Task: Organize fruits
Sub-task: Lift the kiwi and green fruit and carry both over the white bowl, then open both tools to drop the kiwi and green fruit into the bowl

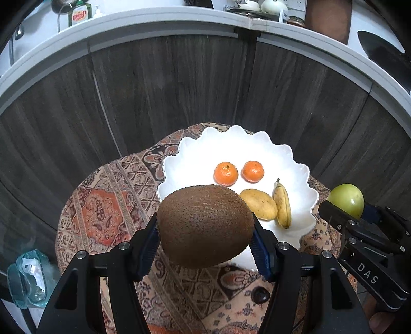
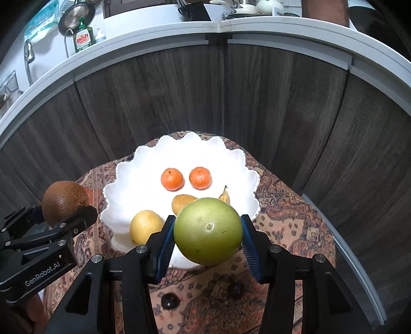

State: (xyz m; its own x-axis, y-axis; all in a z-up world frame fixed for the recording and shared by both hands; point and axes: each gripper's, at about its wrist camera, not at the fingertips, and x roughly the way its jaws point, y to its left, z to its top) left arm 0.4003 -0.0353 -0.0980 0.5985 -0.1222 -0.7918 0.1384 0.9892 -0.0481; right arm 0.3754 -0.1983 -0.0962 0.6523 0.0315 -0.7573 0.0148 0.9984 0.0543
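Gripping fuzzy brown kiwi (image 1: pixel 205 226); smooth green fruit (image 2: pixel 208 231).

You're in a home kitchen: white countertop (image 2: pixel 164 30) over dark wood-grain cabinet doors (image 2: pixel 179 97), green dish soap bottle (image 2: pixel 82 38) and metal colander (image 2: pixel 77 15) at its left end, teapots (image 2: pixel 264 5) further right.

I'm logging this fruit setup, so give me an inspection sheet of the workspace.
Surface: patterned cloth on a small round table.
Job's things: white plate holding two tangerines, mango, banana, lemon.
Clutter: two dark fruits on the cloth.
Grippers: left hand-held gripper shut on kiwi; right hand-held gripper shut on green fruit.
Cables: nothing seen.
Surroundings: dark cabinets, white counter, dish soap.
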